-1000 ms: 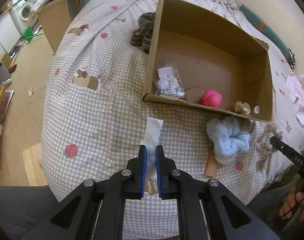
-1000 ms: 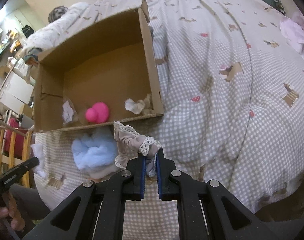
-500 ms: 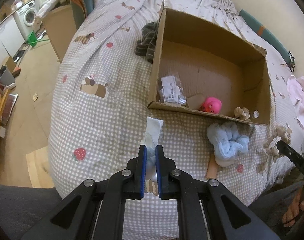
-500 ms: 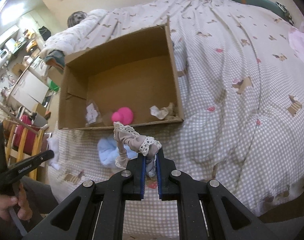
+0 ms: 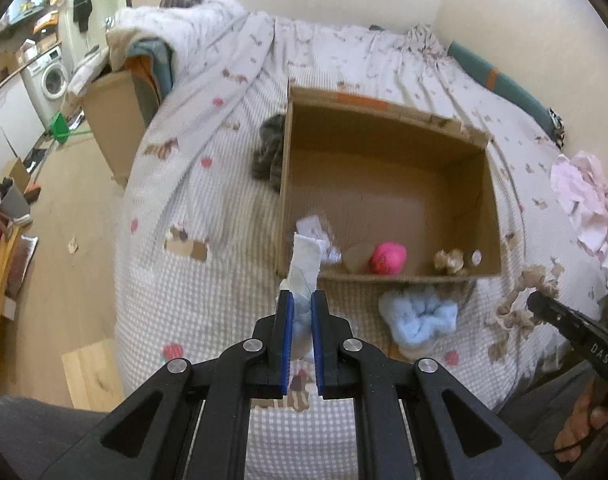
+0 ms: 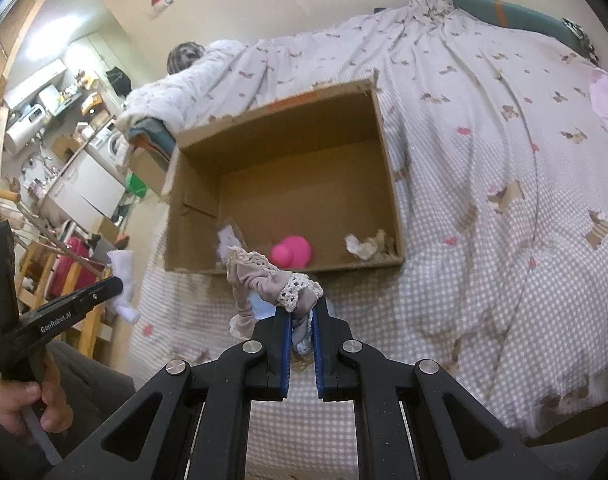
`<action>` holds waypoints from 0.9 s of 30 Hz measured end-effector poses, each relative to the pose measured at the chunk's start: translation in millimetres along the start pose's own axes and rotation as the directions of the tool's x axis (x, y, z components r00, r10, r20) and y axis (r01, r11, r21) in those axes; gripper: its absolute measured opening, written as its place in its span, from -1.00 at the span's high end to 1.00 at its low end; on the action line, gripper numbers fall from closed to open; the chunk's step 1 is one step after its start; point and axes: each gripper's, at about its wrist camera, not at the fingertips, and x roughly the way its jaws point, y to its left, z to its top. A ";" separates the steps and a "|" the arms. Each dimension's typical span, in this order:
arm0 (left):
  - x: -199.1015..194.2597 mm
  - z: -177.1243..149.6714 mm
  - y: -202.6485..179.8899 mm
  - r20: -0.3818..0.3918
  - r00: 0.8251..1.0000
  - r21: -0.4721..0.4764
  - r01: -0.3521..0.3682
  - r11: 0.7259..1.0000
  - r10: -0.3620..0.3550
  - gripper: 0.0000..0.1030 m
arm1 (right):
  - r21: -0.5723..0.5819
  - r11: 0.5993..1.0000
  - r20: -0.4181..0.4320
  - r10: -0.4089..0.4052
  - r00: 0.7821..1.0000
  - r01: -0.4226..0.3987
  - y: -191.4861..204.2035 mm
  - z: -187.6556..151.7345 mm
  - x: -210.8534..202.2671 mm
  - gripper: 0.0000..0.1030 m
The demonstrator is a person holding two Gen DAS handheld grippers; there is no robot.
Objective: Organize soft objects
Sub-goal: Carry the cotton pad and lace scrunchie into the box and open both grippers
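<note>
Checked bedspread (image 5: 208, 304) carries open cardboard box (image 5: 387, 128). Left tongs (image 5: 300, 304) clamped on pale blue cloth (image 5: 305, 256) near box's front edge; right tongs (image 6: 302, 312) clamped on lace-trimmed beige garment (image 6: 264, 276). Pink toy (image 5: 387, 258) inside box, fluffy blue item (image 5: 419, 316) just outside.

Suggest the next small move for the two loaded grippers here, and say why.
Probably carry both forward over the cardboard box and release. The left gripper is shut on a white cloth, the right gripper on a beige lace-trimmed cloth, both held short of the box's near wall.
</note>
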 end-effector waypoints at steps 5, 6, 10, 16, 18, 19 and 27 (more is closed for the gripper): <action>-9.1 22.8 -4.7 0.034 0.999 0.022 0.007 1.000 -0.008 0.83 | 0.008 0.999 0.044 0.034 0.998 -0.034 7.2 21.0 -7.1 0.79; -9.6 27.3 -6.0 0.038 0.999 0.026 0.009 1.000 -0.010 0.84 | 0.007 0.999 0.050 0.039 0.998 -0.039 8.4 25.4 -7.9 0.79; -8.0 47.5 -12.3 0.064 0.998 0.048 0.006 0.999 -0.009 0.84 | -0.005 0.999 0.067 0.050 0.997 -0.049 11.8 44.3 -8.0 0.79; 6.1 70.8 -19.4 0.082 0.997 0.057 0.007 0.998 -0.011 0.84 | -0.029 0.999 0.081 0.031 0.996 -0.029 10.1 70.0 3.3 0.79; 14.3 77.3 -21.6 0.087 0.996 0.059 0.004 0.998 -0.009 0.83 | -0.035 0.999 0.077 0.018 0.997 -0.015 7.2 75.1 12.1 0.79; 20.3 81.3 -23.1 0.088 0.996 0.059 0.005 0.998 -0.010 0.83 | -0.035 0.999 0.072 0.010 0.997 -0.007 5.5 76.7 17.2 0.79; 59.1 90.5 -34.0 0.075 0.997 0.072 -0.002 0.997 -0.003 0.83 | 0.052 0.998 -0.017 -0.045 0.999 0.046 -21.4 68.1 61.9 0.79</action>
